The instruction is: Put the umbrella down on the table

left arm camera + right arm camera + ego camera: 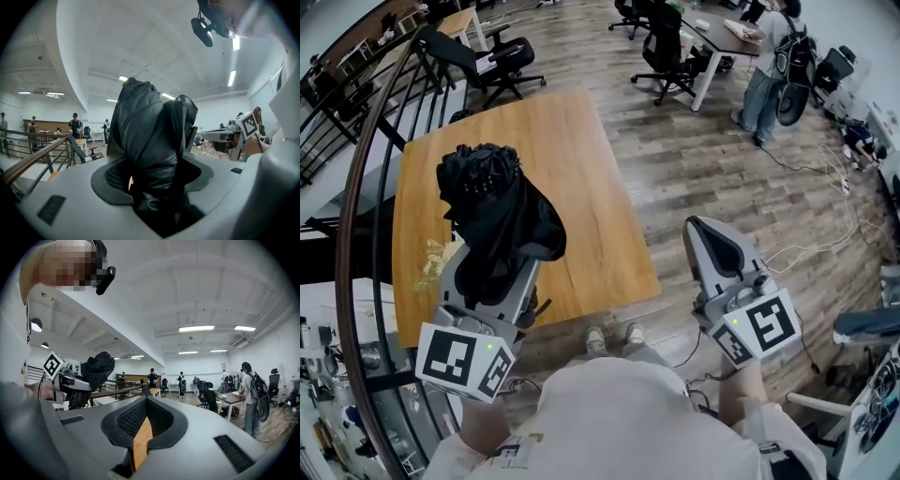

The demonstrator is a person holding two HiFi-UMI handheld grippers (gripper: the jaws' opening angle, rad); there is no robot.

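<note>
A black folded umbrella stands upright in my left gripper, which is shut on its lower part, over the near left corner of the wooden table. In the left gripper view the umbrella fills the space between the jaws of the left gripper. My right gripper hangs off the table's near right corner, shut and empty. In the right gripper view only a thin strip of table wood shows between the jaws of the right gripper, and the umbrella appears at the left.
A curved stair railing runs along the table's left side. Something pale yellow lies on the table by the left gripper. Office chairs stand beyond the table, a person stands at a desk far right, and cables trail on the floor.
</note>
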